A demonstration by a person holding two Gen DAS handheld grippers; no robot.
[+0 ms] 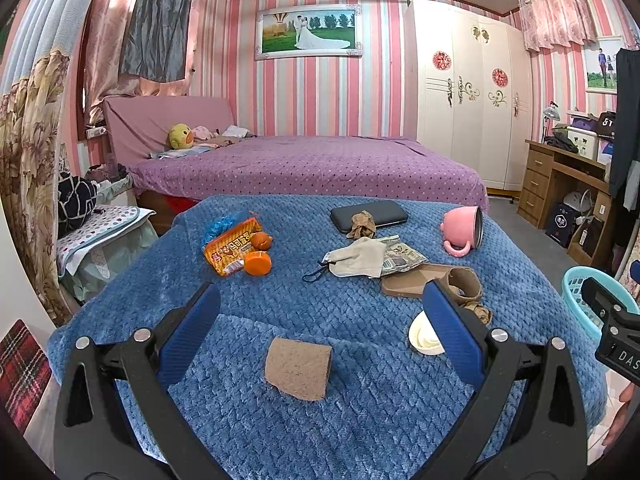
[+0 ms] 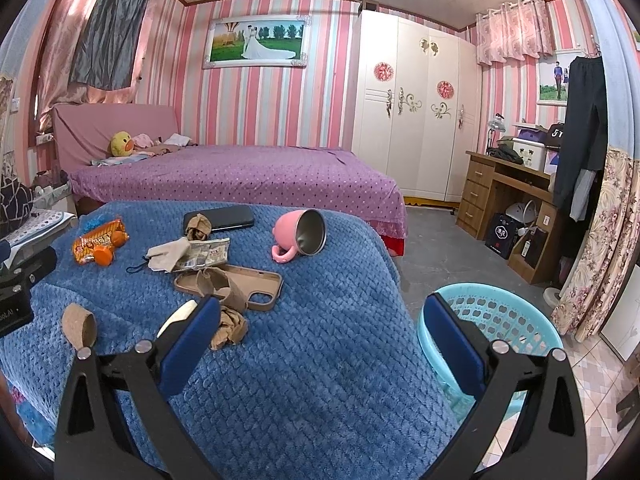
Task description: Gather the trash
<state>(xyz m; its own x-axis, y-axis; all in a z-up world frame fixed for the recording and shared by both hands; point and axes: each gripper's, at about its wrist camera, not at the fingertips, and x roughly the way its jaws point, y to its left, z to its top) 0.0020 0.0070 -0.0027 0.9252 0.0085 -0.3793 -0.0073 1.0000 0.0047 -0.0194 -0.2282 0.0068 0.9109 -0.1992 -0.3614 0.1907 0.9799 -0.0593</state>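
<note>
A blue fuzzy blanket (image 1: 280,420) covers the counter, and bits of trash lie on it. The left gripper (image 1: 320,320) has its jaws wide open and holds nothing. Between them lies a short brown paper tube (image 1: 298,368), flat on its side, with a torn edge. At 1 o'clock from the tube sits a white lid (image 1: 422,336), partly hidden by a blue jaw. Past it lie a crumpled brown paper (image 2: 230,326) and a second brown tube (image 1: 466,282) resting on a tan phone case (image 2: 256,284). Farther off are a grey cloth (image 1: 358,258), a printed wrapper (image 1: 402,258), an orange snack pack (image 1: 230,246) and a tipped pink cup (image 1: 464,232).

The right gripper (image 2: 320,320) also has its jaws wide open and empty. At 3 o'clock from the counter stands a light blue basket (image 2: 516,320) on the floor.
</note>
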